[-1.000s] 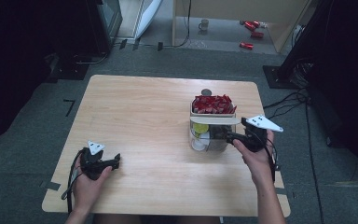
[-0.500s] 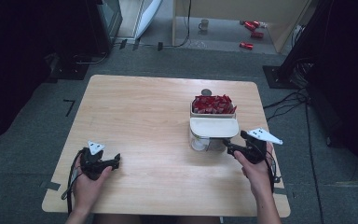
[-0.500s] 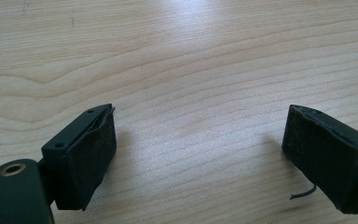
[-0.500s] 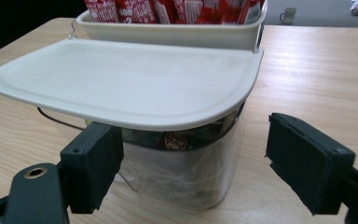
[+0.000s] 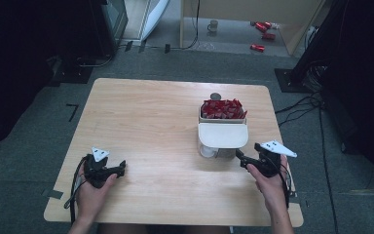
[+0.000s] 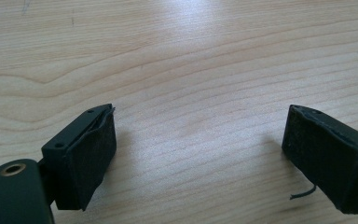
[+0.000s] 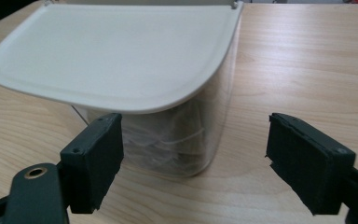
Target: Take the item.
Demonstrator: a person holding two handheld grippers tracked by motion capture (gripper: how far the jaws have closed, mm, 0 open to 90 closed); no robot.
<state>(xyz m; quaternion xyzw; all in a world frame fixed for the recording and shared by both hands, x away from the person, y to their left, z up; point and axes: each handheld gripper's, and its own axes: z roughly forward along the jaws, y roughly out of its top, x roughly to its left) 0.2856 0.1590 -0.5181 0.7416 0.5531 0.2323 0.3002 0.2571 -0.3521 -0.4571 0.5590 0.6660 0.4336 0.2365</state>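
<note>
Cream-lidded clear canister (image 5: 222,141) sits right of centre on the wooden table (image 5: 146,117), its contents indistinct; touching behind it, a box of red packets (image 5: 221,109). Right gripper (image 5: 240,159) gapes empty beside it; left gripper (image 5: 121,168) lies open, well apart.

Beyond the wooden table (image 5: 141,112), a mug (image 5: 214,25) stands on the grey floor (image 5: 233,63) near red cans (image 5: 257,47).

Probably a lab: lone wooden table (image 5: 141,122) on grey carpet, floor cables (image 5: 302,105) at right, dark equipment racks (image 5: 107,24) upper left.
</note>
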